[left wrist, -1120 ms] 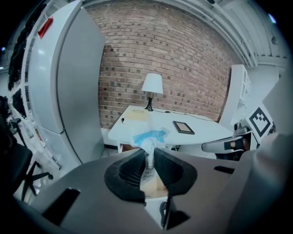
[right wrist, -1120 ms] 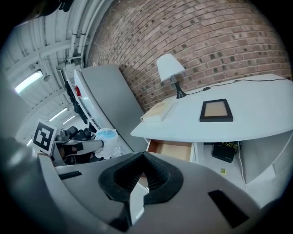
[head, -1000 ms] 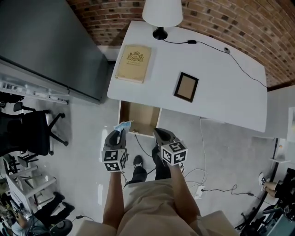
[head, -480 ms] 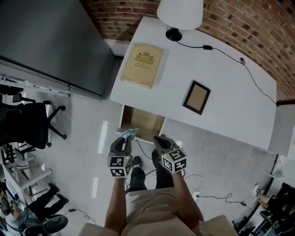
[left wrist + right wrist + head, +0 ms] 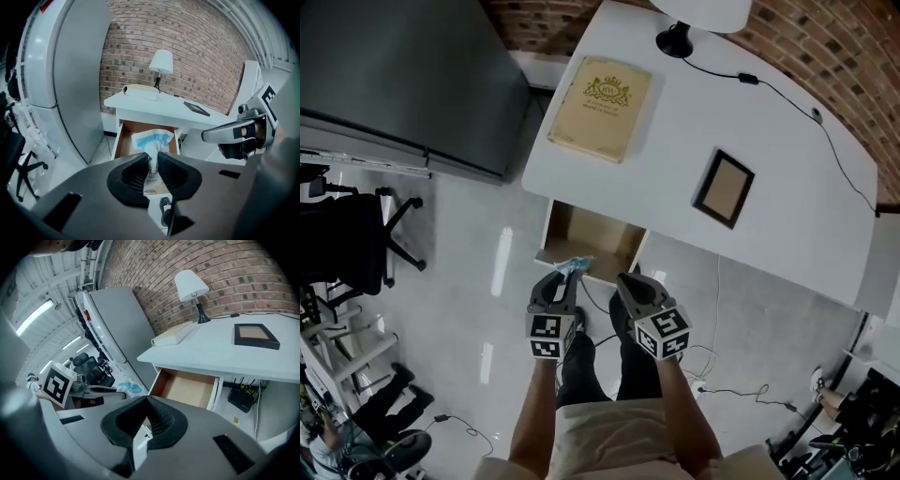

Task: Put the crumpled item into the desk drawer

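A crumpled blue-and-white item [image 5: 575,265] is pinched in my left gripper [image 5: 563,277], just at the front edge of the open desk drawer [image 5: 595,239]. In the left gripper view the crumpled item [image 5: 151,140] sticks up from between the jaws of the left gripper [image 5: 152,159], with the wooden drawer [image 5: 123,140] behind it. My right gripper [image 5: 626,279] hangs beside the left one, in front of the drawer's right half, shut and empty. From the right gripper [image 5: 146,404] the drawer [image 5: 187,387] looks bare inside.
The white desk [image 5: 787,216] carries a tan book [image 5: 602,108], a dark picture frame [image 5: 724,187] and a lamp [image 5: 677,37] with its cable. A grey cabinet [image 5: 403,84] stands left of the desk, an office chair [image 5: 356,253] further left. Cables [image 5: 712,375] lie on the floor.
Both grippers have edged a little to the right along the drawer's front; the crumpled item now sits over the front edge. The grip has not changed.
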Demonstrator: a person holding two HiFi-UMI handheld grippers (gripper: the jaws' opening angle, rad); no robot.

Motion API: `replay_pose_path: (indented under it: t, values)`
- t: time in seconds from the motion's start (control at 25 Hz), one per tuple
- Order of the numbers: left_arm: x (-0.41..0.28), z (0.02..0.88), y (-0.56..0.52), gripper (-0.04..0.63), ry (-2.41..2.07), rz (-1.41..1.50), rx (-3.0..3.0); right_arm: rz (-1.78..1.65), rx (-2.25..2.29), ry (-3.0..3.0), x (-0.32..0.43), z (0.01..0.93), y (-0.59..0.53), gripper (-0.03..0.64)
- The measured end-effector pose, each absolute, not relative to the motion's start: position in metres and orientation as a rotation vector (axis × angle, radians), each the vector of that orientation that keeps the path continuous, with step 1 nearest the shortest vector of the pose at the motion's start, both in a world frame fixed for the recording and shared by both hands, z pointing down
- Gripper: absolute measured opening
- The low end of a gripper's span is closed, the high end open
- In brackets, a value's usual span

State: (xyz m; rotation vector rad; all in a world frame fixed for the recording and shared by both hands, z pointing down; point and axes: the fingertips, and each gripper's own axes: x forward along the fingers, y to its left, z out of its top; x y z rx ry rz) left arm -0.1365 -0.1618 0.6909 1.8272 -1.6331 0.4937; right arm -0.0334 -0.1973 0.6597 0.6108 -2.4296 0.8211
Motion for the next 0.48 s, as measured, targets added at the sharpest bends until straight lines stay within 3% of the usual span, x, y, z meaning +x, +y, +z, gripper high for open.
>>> replay_pose_path:
  t: [0.48]
  values:
    - [-0.137, 0.730, -0.152, 0.072, -1.543, 0.548, 1.870, 0.736, 0.726, -2.440, -0.024, 0.690, -0.189, 0.025]
